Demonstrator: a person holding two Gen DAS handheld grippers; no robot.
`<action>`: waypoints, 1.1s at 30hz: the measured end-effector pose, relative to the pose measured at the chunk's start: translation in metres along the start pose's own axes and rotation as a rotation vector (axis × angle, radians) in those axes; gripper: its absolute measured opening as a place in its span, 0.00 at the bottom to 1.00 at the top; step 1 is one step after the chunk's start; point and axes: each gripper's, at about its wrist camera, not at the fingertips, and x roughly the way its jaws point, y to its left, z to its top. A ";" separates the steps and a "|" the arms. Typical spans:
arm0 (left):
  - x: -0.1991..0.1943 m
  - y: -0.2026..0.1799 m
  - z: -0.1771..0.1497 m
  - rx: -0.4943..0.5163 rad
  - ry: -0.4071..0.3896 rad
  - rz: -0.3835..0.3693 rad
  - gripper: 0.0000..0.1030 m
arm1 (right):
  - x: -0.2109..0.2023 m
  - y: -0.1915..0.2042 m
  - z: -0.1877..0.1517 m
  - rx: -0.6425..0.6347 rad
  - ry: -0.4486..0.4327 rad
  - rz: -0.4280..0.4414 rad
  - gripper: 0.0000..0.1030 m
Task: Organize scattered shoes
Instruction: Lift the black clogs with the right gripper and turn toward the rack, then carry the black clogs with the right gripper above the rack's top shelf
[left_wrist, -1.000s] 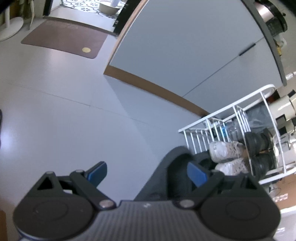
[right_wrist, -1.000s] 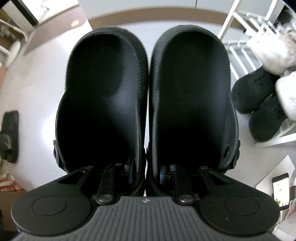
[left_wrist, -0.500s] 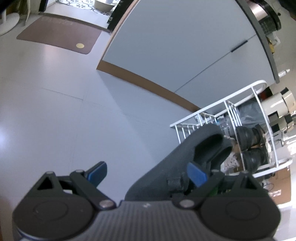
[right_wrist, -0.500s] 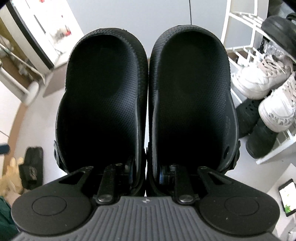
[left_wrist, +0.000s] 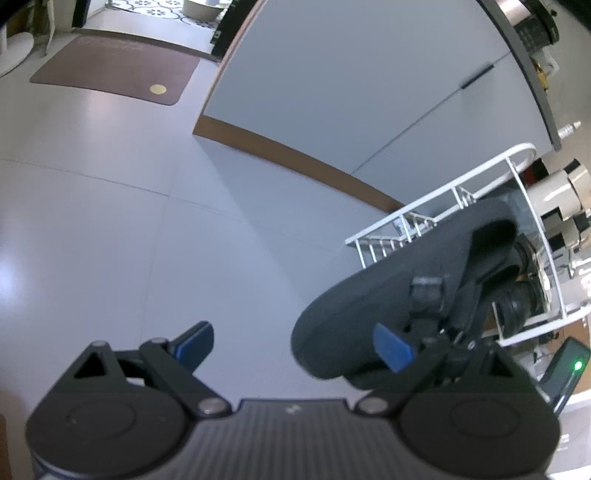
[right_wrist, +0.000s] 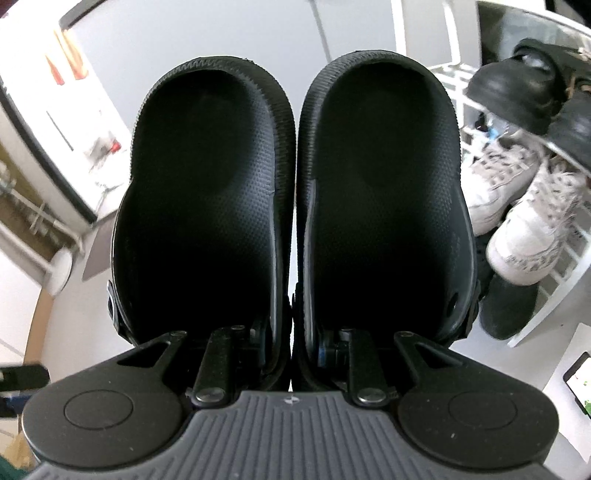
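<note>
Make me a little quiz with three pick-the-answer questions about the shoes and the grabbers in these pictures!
1. Where are the white sneakers?
A on the white rack
B on the brown mat
C in a box

2. How many black clogs does the right gripper carry?
A one
B two
C three

3. How is the left gripper?
A shut on a sock
B open, holding nothing
C shut on a sneaker

Answers: 1 A, they lie on the white rack. 2 B, two clogs sit side by side. 3 B, its blue pads stand apart with only floor between.

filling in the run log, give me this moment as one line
left gripper: open, empty | right gripper: shut on pair of black clogs | white shoe rack: sneakers and black shoes on it
</note>
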 end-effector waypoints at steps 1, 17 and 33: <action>0.001 -0.001 0.000 0.003 0.001 -0.002 0.92 | -0.002 0.000 0.004 0.003 -0.012 -0.006 0.25; -0.008 -0.041 0.000 0.185 -0.091 -0.044 0.92 | -0.096 -0.057 0.048 0.047 -0.253 -0.045 0.25; -0.023 -0.048 0.005 0.210 -0.150 -0.073 0.92 | -0.180 -0.087 0.136 0.051 -0.445 -0.201 0.25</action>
